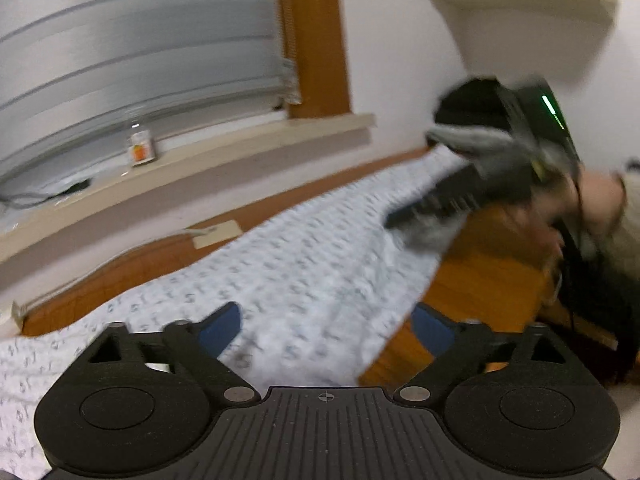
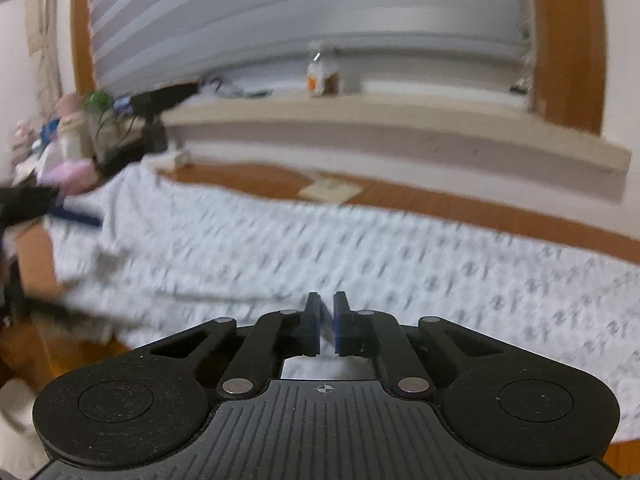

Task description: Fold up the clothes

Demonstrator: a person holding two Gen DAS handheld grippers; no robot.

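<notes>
**White cloth on the wooden table, one tong wide and one shut**

A white cloth with small grey marks lies spread over a brown wooden table. In the right wrist view it fills the middle of the frame from left to right.

The right gripper sits at the bottom middle of its own view. Its two blue pads are pulled close together, with only a thin gap, right over the cloth. A bit of cloth seems to be pinched between them, but the blur makes it hard to be sure.

The left gripper is at the bottom of its own view. Its jaws stand wide apart and nothing is between them. The cloth lies under it.

In the left wrist view, the right gripper shows as a dark blurry shape at the right side, with a hand holding it.

A small bottle stands on the window sill in the upper middle, in front of the grey blinds
</notes>
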